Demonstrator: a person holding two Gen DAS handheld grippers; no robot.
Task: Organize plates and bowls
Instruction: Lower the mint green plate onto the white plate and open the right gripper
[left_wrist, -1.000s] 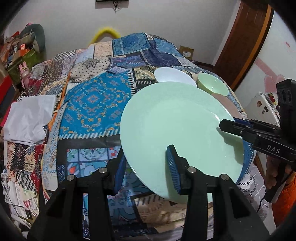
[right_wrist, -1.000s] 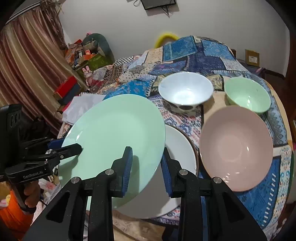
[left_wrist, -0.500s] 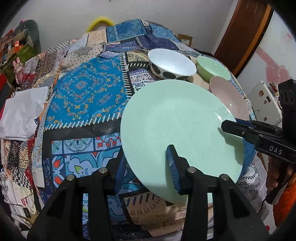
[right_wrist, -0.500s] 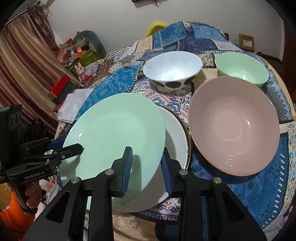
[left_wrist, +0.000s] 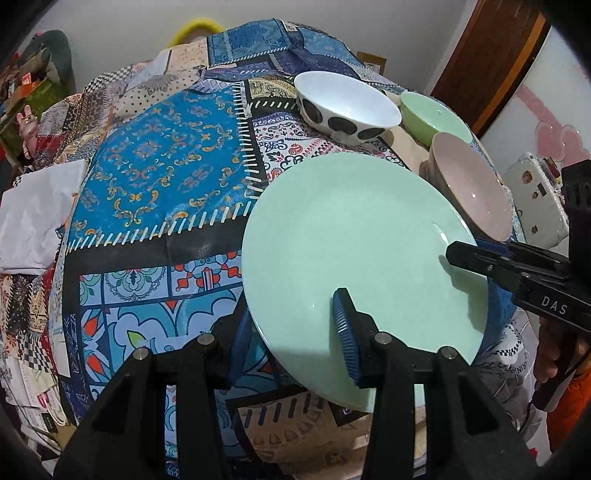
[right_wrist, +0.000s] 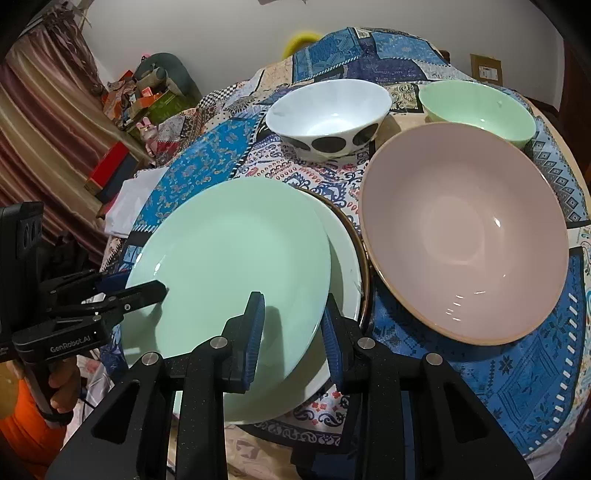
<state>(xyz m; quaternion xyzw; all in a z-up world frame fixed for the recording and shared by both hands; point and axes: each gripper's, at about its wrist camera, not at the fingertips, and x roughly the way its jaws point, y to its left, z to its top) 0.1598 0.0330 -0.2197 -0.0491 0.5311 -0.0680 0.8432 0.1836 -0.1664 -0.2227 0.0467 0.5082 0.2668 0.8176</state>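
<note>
Both grippers hold a mint green plate (left_wrist: 354, 236) by its rim. My left gripper (left_wrist: 291, 332) is shut on its near edge, one finger above and one below. My right gripper (right_wrist: 291, 332) is shut on the opposite edge of the mint green plate (right_wrist: 229, 254), and shows in the left wrist view (left_wrist: 476, 258). The plate hangs low over a white plate (right_wrist: 345, 258) with a dark rim. A large pink bowl (right_wrist: 465, 236), a white bowl with black dots (right_wrist: 328, 114) and a small green bowl (right_wrist: 476, 107) stand on the patchwork tablecloth (left_wrist: 159, 173).
White cloth (left_wrist: 33, 218) lies at the table's left edge. Clutter and boxes (right_wrist: 140, 96) and a curtain (right_wrist: 44, 110) stand beyond the table. A white appliance (left_wrist: 535, 199) and a wooden door (left_wrist: 491, 55) are at the right.
Both grippers have carried the mint green plate forward and down, so it now hangs low over the white plate. The bowls look nearer.
</note>
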